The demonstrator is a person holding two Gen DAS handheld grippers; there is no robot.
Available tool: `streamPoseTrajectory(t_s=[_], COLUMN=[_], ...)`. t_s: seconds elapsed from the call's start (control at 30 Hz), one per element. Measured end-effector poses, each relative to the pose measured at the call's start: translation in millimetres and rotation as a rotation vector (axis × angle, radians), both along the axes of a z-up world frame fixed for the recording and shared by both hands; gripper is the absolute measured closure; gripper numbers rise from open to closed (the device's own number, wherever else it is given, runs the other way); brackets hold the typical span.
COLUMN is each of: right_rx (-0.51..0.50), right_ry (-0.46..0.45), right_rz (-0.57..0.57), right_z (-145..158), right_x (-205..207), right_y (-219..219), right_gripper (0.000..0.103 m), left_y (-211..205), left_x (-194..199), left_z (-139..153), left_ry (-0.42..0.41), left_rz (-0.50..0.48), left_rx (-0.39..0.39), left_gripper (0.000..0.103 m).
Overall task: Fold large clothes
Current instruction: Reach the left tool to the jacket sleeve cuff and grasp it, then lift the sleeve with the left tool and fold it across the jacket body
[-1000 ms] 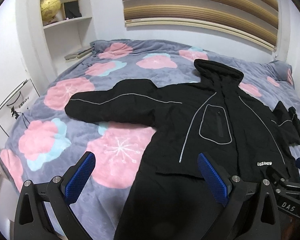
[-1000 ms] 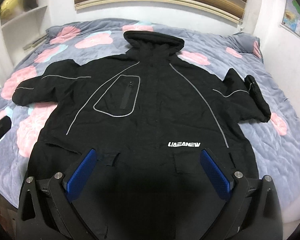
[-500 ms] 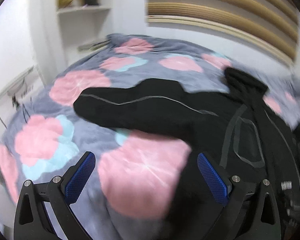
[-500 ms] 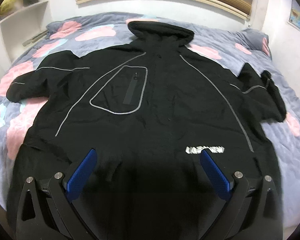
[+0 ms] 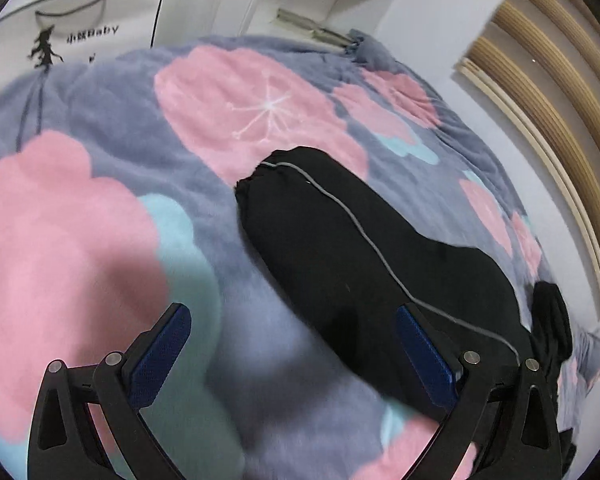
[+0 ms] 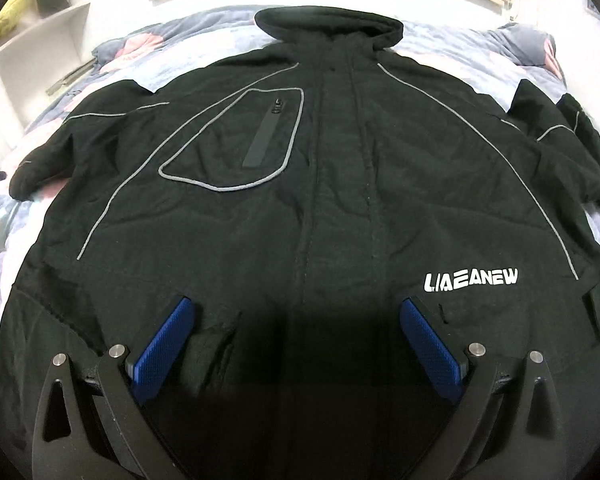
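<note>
Black jacket (image 6: 300, 184) spread front-up on flowered bedspread (image 5: 100, 200), hood at far end, hem at near edge, both sleeves out to the sides. Nothing folded yet. Left gripper (image 5: 296, 348) wide open and empty, hovering over bare bedspread just beside left sleeve (image 5: 340, 248), cuff pointing away to the far left. Right gripper (image 6: 296, 340) likewise open and empty, poised low over the hem, white logo (image 6: 471, 280) just right of its right finger. Step in hand, by the look of it: approach to the left sleeve for the first fold inward. Next move likely calls for closing on the cuff and carrying it across the chest, without dragging the body askew.
</note>
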State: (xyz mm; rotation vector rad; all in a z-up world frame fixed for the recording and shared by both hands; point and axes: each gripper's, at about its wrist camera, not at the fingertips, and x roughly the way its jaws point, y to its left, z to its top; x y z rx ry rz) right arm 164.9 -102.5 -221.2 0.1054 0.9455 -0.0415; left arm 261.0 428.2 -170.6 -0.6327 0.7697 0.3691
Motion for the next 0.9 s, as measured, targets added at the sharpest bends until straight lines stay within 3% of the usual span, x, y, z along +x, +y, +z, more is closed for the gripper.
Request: streamPoseTrajectory(t_s=[0.17, 0.3, 0.33, 0.37, 0.43, 0.47, 0.63, 0.73, 0.9], right_rx=[-0.011, -0.008, -0.009, -0.009, -0.011, -0.009, 0.000, 0.003, 0.019], right_ry=[0.006, 0.007, 0.009, 0.008, 0.010, 0.010, 0.009, -0.007, -0.005], right_rz=[0.016, 0.021, 0.022, 0.022, 0.024, 0.024, 0.028, 0.023, 0.016], right_z=[-3, -4, -4, -4, -4, -4, 0, 5, 9], right_x=[2, 2, 2, 2, 3, 2, 1, -4, -6], right_y=[4, 4, 4, 4, 5, 5, 4, 3, -2], right_gripper=[0.000, 0.000, 0.000, 0.000, 0.000, 0.000, 0.000, 0.000, 0.000], left_y=[18, 31, 32, 33, 34, 32, 17, 29, 26], left_x=[32, 50, 54, 59, 69, 70, 56, 27, 45], left_z=[-24, -34, -35, -35, -37, -35, -2, 17, -15], left_ry=[0.062, 0.066, 0.060, 0.050, 0.030, 0.021, -0.034, -0.085, 0.172], left_rz=[0.030, 0.048, 0.045, 0.026, -0.031, -0.033, 0.002, 0.084, 0.119], left_rx=[0.001, -0.016, -0.010, -0.015, -0.061, -0.047, 0.082, 0.055, 0.080], left_gripper=[0.001, 0.002, 0.011, 0.033, 0.069, 0.079, 0.086, 0.087, 0.086])
